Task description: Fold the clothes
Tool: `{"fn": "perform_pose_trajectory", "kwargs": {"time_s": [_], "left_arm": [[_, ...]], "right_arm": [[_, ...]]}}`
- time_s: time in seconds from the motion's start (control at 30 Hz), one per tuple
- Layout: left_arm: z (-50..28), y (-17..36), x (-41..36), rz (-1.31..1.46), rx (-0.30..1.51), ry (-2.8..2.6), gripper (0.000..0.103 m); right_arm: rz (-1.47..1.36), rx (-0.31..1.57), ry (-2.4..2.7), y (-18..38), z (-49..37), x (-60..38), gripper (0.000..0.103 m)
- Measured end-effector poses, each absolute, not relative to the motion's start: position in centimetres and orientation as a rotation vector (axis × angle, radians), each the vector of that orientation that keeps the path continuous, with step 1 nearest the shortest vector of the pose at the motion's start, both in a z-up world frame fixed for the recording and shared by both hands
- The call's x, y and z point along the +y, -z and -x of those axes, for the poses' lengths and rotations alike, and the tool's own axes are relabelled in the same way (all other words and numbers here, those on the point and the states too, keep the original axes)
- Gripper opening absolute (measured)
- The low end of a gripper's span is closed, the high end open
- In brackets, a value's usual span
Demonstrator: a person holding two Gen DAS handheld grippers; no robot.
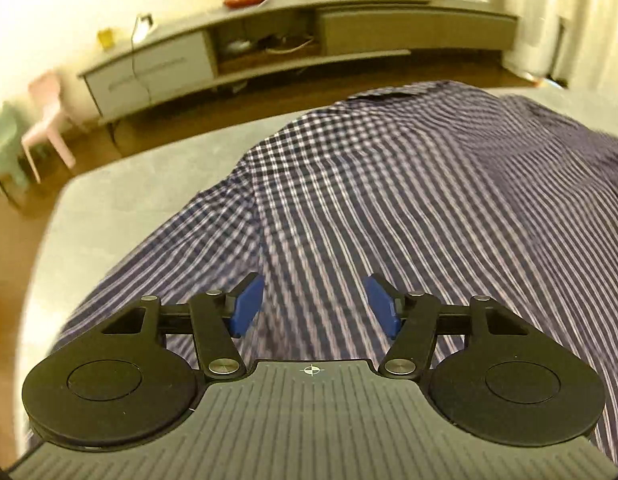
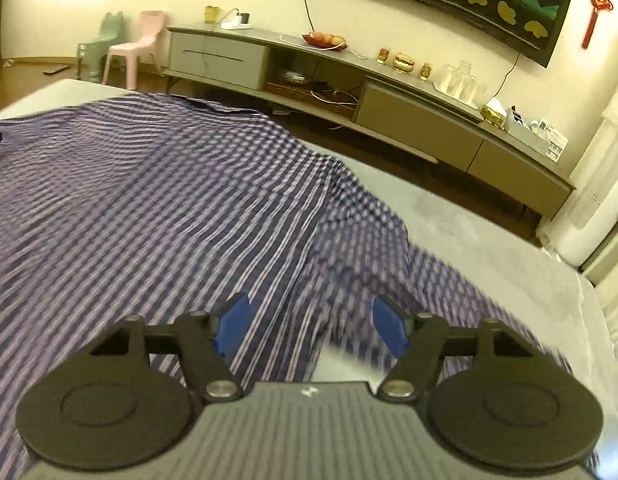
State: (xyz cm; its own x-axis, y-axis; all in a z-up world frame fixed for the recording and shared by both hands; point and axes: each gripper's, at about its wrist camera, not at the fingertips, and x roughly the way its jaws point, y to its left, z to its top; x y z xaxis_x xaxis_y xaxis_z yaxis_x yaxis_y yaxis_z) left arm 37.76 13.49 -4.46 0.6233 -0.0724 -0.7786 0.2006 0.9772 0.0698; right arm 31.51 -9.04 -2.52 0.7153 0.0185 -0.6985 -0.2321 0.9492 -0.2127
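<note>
Shirt (image 1: 389, 200), soft and limp, lies spread over the grey desk (image 1: 149, 168); we'd pinch hem or sleeve edge. Left tongs (image 1: 313, 308) and right tongs (image 2: 311, 324) gape wide, empty.

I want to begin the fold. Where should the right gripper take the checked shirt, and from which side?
Probably the sleeve lying out on the shirt's right: pinch its outer edge, coming from the bare grey surface side. The open right gripper already hovers near.
</note>
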Motion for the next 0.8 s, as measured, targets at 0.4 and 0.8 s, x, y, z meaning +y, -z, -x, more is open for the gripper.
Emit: {"fn": "perform_pose_trajectory", "kwargs": {"time_s": [0.4,0.8], "left_arm": [[-44.8,8.5,18.7,-0.078,0.935,0.021,0.074],[-38.1,7.7,16.0,-0.185,0.967,0.037,0.073]], "right_arm": [[0.085,0.855,0.019,5.8,-35.3,-21.5,0.068],[0.073,0.850,-0.049,6.7,-33.0,-18.2,0.075]]}}
